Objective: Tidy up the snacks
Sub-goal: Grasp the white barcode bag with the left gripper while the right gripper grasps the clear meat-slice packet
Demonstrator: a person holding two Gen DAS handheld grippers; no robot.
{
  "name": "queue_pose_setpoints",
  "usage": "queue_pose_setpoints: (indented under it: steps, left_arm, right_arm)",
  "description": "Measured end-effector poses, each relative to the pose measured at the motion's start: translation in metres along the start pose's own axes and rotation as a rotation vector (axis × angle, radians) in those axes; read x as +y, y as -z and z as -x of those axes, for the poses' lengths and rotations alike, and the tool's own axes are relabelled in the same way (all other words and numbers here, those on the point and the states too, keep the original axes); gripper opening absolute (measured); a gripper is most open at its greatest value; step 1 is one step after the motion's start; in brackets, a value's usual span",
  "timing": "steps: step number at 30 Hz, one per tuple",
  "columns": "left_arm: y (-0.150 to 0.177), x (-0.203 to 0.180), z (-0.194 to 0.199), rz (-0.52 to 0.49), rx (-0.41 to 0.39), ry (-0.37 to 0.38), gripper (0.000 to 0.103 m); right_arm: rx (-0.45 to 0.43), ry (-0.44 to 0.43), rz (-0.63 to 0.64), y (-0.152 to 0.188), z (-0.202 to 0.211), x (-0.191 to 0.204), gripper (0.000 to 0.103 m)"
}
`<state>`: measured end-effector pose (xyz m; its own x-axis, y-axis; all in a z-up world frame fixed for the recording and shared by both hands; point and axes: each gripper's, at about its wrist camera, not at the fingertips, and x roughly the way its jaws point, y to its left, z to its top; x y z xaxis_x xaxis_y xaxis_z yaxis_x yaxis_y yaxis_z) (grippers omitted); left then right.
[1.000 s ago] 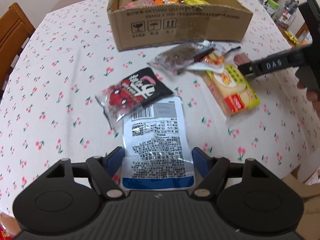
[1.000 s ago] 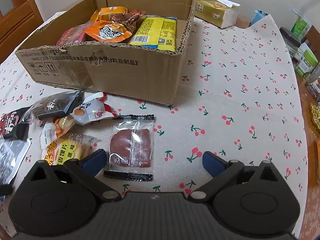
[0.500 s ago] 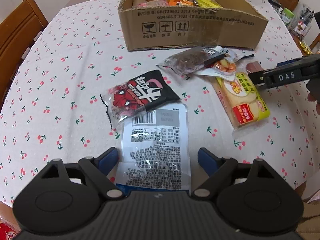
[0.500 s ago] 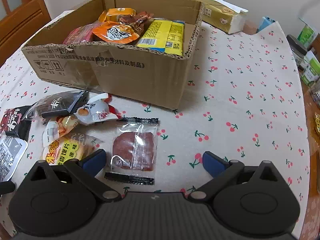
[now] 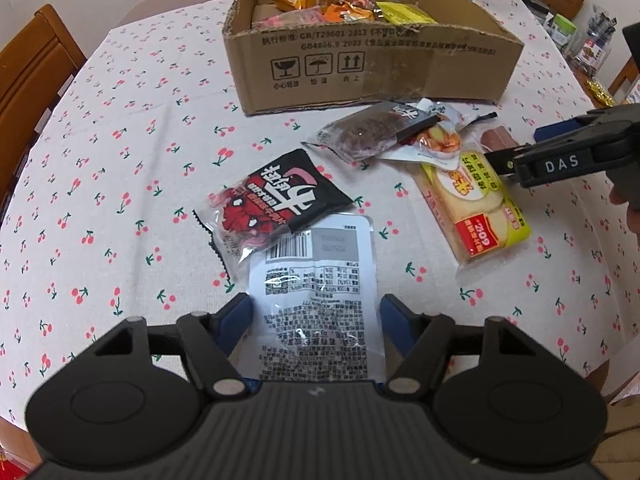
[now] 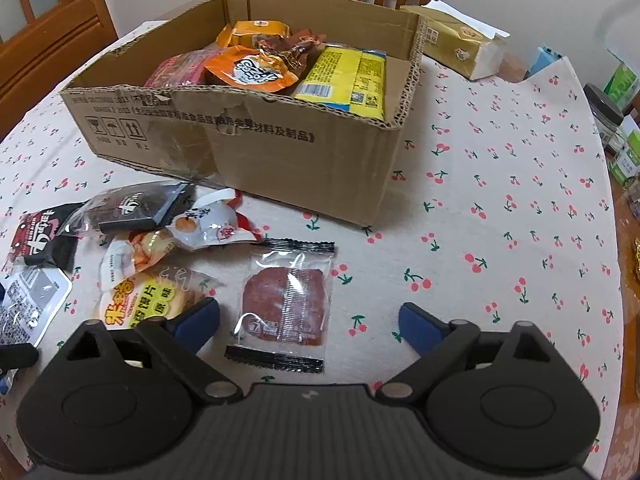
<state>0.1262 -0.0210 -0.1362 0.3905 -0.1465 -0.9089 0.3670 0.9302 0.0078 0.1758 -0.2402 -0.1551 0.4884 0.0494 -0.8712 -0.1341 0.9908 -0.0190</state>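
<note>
Closing in: left gripper [image 5: 316, 316] straddles the white packet [image 5: 320, 300], pads at its edges, grip not confirmed. Right gripper [image 6: 308, 320] closing too, jaws wide, clear meat packet [image 6: 286, 304] between them untouched. Snack box [image 6: 280, 152] at 12 o'clock on the cherry tablecloth [image 6: 500, 220].

- The cardboard box [image 6: 280, 152] is matt brown corrugated paperboard, its rim torn and rough.
- The tablecloth [image 5: 120, 140] on the counter is matt woven cloth with a cherry print.
- The white packet [image 5: 316, 300] is glossy plastic film, creased and reflecting light.
- The clear wrapper [image 6: 286, 304] is shiny transparent plastic.
- The chair [image 5: 28, 64] is varnished wood.
- The left tool [image 5: 316, 316] has matt black plastic arms.
</note>
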Motion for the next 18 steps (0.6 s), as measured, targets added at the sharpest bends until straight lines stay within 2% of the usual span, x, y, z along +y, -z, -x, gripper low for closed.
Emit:
queue_pose_setpoints:
  steps: [5, 8, 10, 18]
  left_arm:
    - [-0.001, -0.002, 0.003, -0.014, -0.007, 0.014, 0.063]
    - [-0.001, -0.001, 0.004, -0.013, -0.004, 0.021, 0.062]
    - [-0.001, -0.001, 0.004, -0.014, 0.003, 0.024, 0.062]
    - [0.002, 0.003, 0.0, -0.019, 0.015, 0.0, 0.076]
  right_arm:
    - [-0.009, -0.007, 0.01, -0.002, 0.003, 0.006, 0.081]
    - [-0.012, -0.013, 0.023, -0.005, 0.005, 0.011, 0.069]
    - [-0.011, -0.017, 0.039, -0.007, 0.007, 0.015, 0.053]
    - [-0.007, -0.019, 0.033, -0.007, 0.006, 0.016, 0.053]
